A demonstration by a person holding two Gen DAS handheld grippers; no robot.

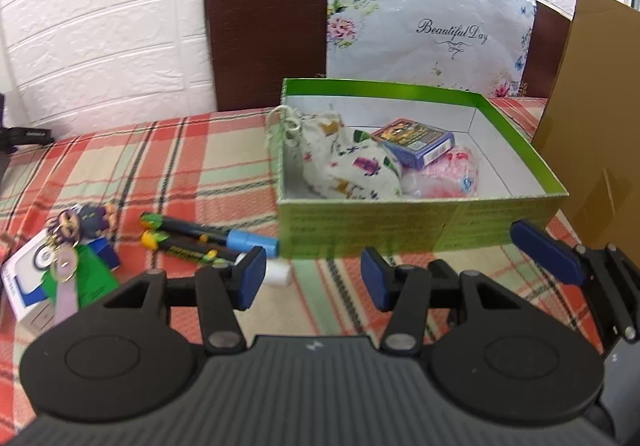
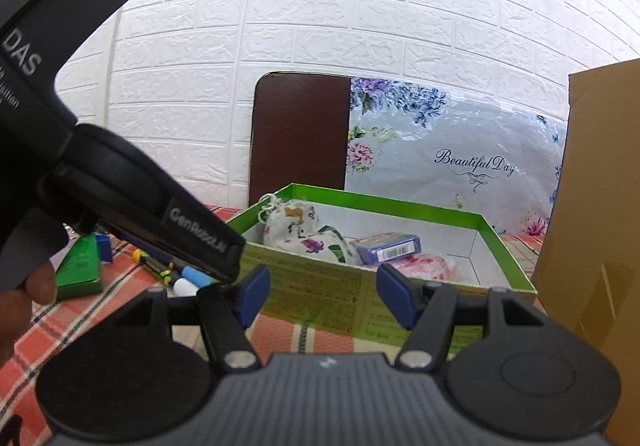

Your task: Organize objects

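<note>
A green box (image 1: pixel 420 234) stands open on the plaid cloth. It holds a printed fabric pouch (image 1: pixel 348 161), a blue card pack (image 1: pixel 416 143) and a pink packet (image 1: pixel 444 173). Left of the box lie two markers (image 1: pixel 192 236), one with a blue cap, one with a white cap (image 1: pixel 278 274). My left gripper (image 1: pixel 314 278) hovers open just in front of the box, nothing between its pads; the white cap sits beside its left pad. My right gripper (image 2: pixel 325 296) is open and empty too, facing the box's front wall (image 2: pixel 320 286). One of its blue pads (image 1: pixel 548 258) shows at the right of the left wrist view.
A keychain toy (image 1: pixel 84 224), a green card (image 1: pixel 94 278) and a white packet (image 1: pixel 22 286) lie at the left. A brown cardboard sheet (image 1: pixel 592 125) stands right of the box. A dark board (image 1: pixel 264 25) and a floral bag (image 1: pixel 432 29) lean on the white wall. The left tool's black housing (image 2: pixel 120 181) and a hand (image 2: pixel 28 290) fill the right wrist view's left side.
</note>
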